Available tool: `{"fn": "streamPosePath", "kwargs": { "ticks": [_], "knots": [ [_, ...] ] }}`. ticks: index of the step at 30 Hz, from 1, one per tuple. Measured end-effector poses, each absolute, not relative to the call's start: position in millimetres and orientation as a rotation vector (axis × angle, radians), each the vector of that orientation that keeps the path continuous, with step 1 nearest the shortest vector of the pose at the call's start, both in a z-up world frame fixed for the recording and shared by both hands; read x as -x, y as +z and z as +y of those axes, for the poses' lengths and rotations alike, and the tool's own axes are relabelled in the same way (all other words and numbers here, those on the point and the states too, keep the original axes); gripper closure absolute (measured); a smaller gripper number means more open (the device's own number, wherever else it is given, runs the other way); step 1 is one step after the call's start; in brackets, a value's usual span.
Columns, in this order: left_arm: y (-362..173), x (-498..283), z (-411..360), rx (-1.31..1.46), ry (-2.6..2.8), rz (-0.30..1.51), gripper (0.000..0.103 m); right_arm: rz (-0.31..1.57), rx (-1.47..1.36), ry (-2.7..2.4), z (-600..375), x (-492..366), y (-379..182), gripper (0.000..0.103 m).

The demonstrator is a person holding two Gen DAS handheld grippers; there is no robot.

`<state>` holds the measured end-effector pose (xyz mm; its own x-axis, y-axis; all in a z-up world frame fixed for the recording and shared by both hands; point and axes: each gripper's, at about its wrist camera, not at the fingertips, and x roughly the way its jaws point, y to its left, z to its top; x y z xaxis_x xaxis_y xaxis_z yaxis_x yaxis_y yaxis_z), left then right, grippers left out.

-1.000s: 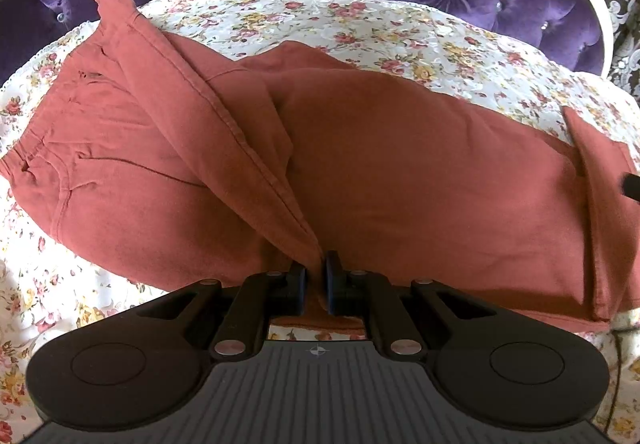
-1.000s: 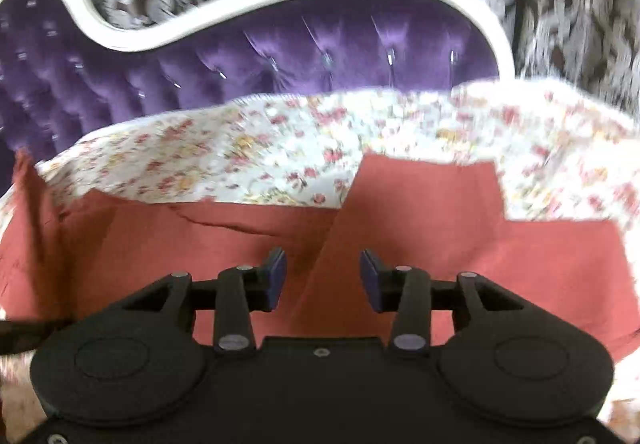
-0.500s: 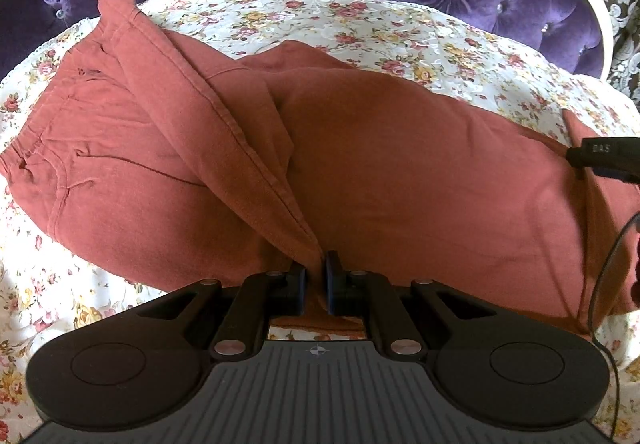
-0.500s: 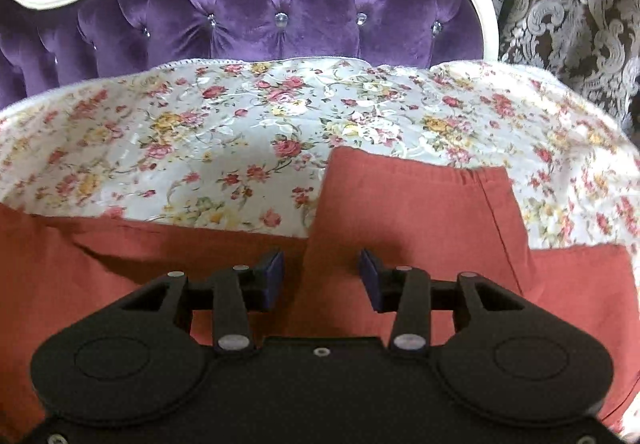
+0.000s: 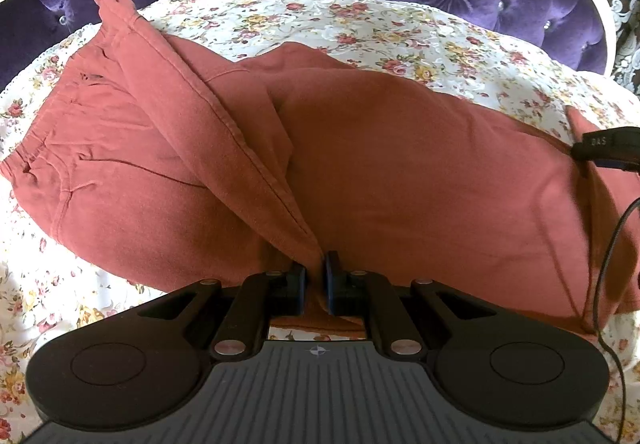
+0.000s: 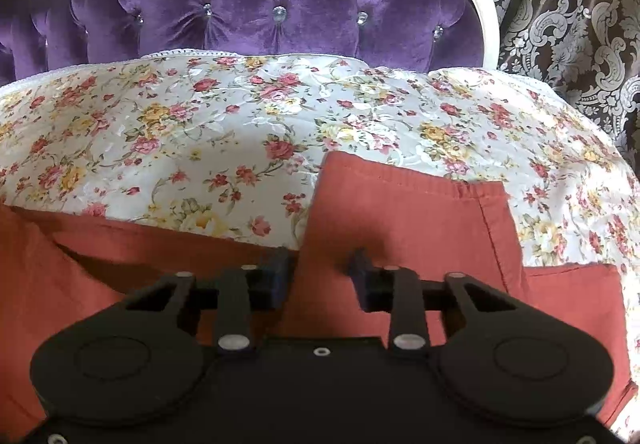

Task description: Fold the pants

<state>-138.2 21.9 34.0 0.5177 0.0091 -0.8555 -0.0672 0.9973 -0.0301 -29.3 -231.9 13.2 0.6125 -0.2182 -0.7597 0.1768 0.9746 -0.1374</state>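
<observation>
Rust-red pants [image 5: 400,164] lie across a floral bedspread [image 5: 360,28], waistband at the left. My left gripper [image 5: 315,276] is shut on the near edge of the pants, pulling up a ridge of cloth that runs back to the far left. In the right wrist view the pants [image 6: 404,216] show a leg end with a hemmed cuff folded up toward the headboard. My right gripper [image 6: 320,272] is open, its fingers low over that leg end, holding nothing. Part of the right gripper [image 5: 608,148] shows at the right edge of the left wrist view.
A purple tufted headboard [image 6: 280,12] with a white frame stands behind the bed. Patterned curtains [image 6: 568,4] hang at the right. A black cable [image 5: 608,256] hangs from the right gripper over the pants. Bare bedspread [image 6: 200,124] lies between pants and headboard.
My right gripper moved down and forward over the leg end and stayed open. My left gripper kept its hold and barely moved.
</observation>
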Motion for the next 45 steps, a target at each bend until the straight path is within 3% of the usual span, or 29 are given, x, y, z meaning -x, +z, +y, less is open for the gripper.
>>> {"fn": "streamPosePath", "kwargs": {
  "ticks": [3,5,15,22,26,27,29,34,39,43,44,45],
  "knots": [
    [34,138,21,0.058,0.050,1.023,0.094,0.883,0.035,-0.215,-235,31,15,0.089],
    [34,139,20,0.058,0.051,1.018,0.094,0.865,0.023,-0.205,-239,33,19,0.093],
    [39,147,21,0.072,0.053,0.962,0.094,0.669,-0.225,-0.311,-329,134,73,0.094],
    [35,146,19,0.067,0.055,0.975,0.094,0.857,-0.354,-0.347,-374,172,34,0.093],
    [37,147,19,0.067,0.059,0.974,0.094,0.827,-0.352,-0.321,-372,183,40,0.083],
    [37,147,19,0.064,0.061,0.975,0.094,0.798,-0.377,-0.324,-376,185,44,0.068],
    [36,147,19,0.054,0.063,0.980,0.094,0.751,-0.372,-0.344,-386,185,50,0.051],
    [34,145,14,0.025,0.072,0.983,0.094,0.691,-0.284,-0.344,-414,158,55,0.043],
    [34,145,13,0.020,0.076,0.983,0.094,0.783,-0.227,-0.282,-441,120,32,0.043],
    [34,145,14,0.017,0.074,0.980,0.094,0.833,-0.191,-0.235,-443,113,20,0.043],
    [33,145,14,0.016,0.074,0.979,0.094,0.830,-0.181,-0.220,-441,117,21,0.050],
    [33,145,14,0.017,0.075,0.978,0.094,0.832,-0.184,-0.196,-438,120,21,0.070]
  ]
}}
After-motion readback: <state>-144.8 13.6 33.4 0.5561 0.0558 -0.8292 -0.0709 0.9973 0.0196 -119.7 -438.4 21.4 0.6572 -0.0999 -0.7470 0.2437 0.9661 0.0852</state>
